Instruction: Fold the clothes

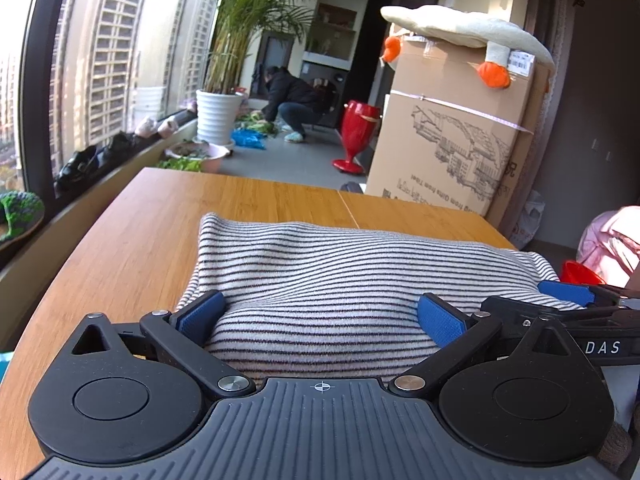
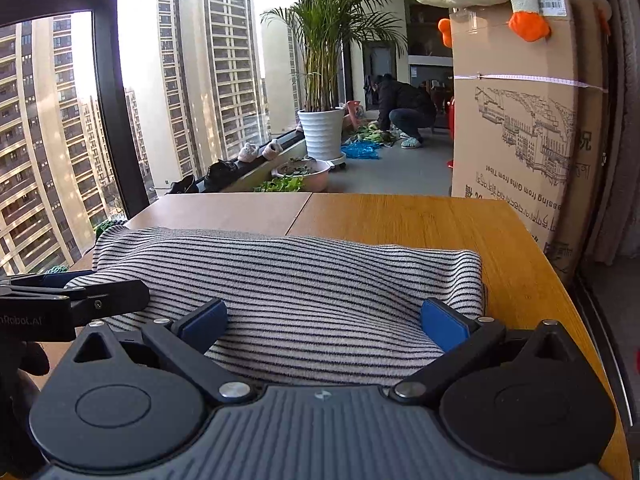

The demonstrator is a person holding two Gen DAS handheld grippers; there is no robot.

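Note:
A folded white garment with thin dark stripes (image 1: pixel 320 268) (image 2: pixel 288 276) lies on the wooden table (image 1: pixel 140 232) (image 2: pixel 420 220), reaching its near edge. My left gripper (image 1: pixel 320 316) stands open, its blue pads (image 1: pixel 200 314) wide apart over the cloth's near left part, with fabric bulging between them. Over the near right part my right gripper (image 2: pixel 324 320) is open too, blue pads (image 2: pixel 444 322) spread with cloth between. Each gripper shows at the side of the other's view: the right gripper (image 1: pixel 568 300) and the left gripper (image 2: pixel 72 300).
A tall cardboard box (image 1: pixel 452 120) (image 2: pixel 516 120) topped by a plush goose (image 1: pixel 460 32) stands past the table's far right. A person (image 1: pixel 296 100) crouches on the floor beyond, near a potted palm (image 1: pixel 218 116) and a red stool (image 1: pixel 356 132). Windows run along the left.

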